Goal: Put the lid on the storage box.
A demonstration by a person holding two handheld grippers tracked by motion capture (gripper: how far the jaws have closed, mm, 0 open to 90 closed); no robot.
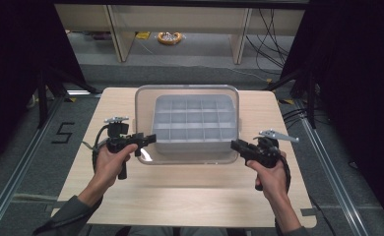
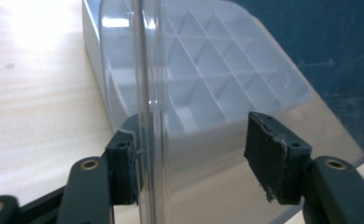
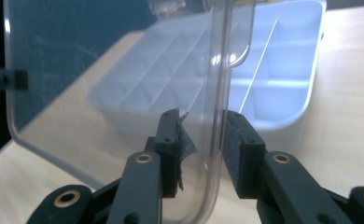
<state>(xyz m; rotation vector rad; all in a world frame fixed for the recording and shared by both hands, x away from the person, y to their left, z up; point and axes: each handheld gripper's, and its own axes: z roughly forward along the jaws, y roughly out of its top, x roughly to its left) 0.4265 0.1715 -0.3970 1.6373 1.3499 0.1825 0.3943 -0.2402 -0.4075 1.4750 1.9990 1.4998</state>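
Two claws are set on a clear lid (image 1: 187,92) over the grey compartment tray (image 1: 195,119) mid-table: left claw (image 1: 149,139) stands open around its rim, right claw (image 1: 235,145) is clamped on it.

Clear lid (image 2: 264,93) cut off (top edge).

One sign could be read: a black numeral "5" (image 1: 63,132), marked in tape-like strokes on the grey floor (image 1: 42,162) to the left of the wooden table (image 1: 190,196) in the high view. No lettering, brand or label showed on the clear lid (image 1: 145,98) or the grey divided tray (image 1: 196,120), and neither gripper view offered any writing.
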